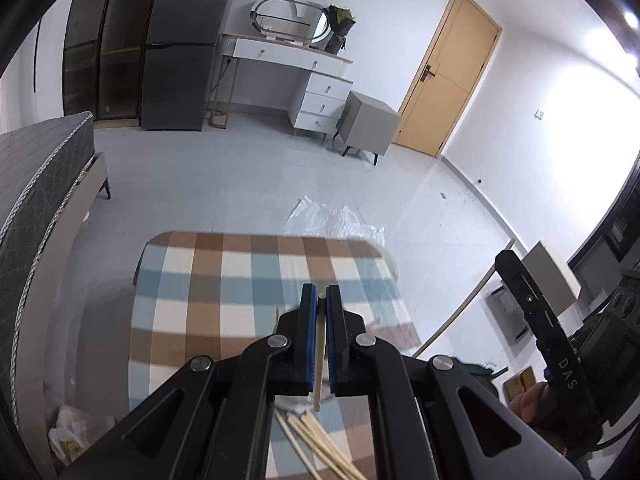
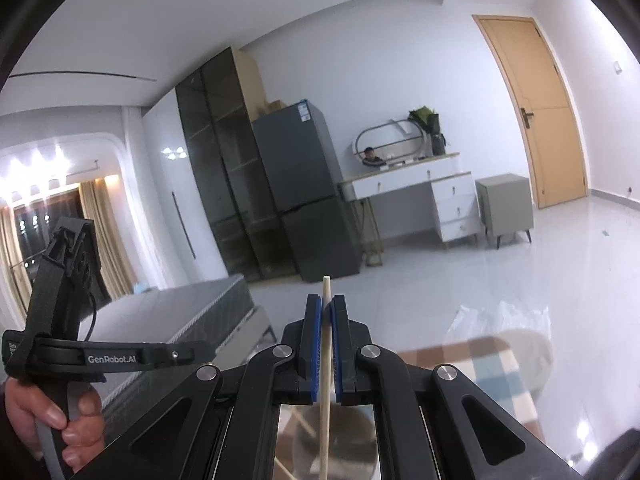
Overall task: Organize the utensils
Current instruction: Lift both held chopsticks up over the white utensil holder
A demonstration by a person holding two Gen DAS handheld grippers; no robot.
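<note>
Landmark: checked cloth [image 1: 224, 280] on the table.
Mattress [image 1: 36, 184]: left of the cloth, beside it.
Bag [image 1: 68, 436]: on the floor at the cloth's near left corner.
Left claw [image 1: 321, 292]: above the cloth's middle, clenched on one chopstick [image 1: 320, 360] that runs back between the blue pads.
Loose chopsticks [image 1: 316, 448]: a heap lying on the cloth below that claw.
Plastic sheet [image 1: 336, 216]: on the floor past the cloth's far edge.
Right claw [image 2: 327, 304]: raised over the cloth, clenched on a second chopstick [image 2: 325, 360] whose tip sticks out past the pads.
Right hand [image 1: 532, 402]: right of the cloth, around its handle.
Door [image 1: 452, 72]: far right, behind the cloth.
</note>
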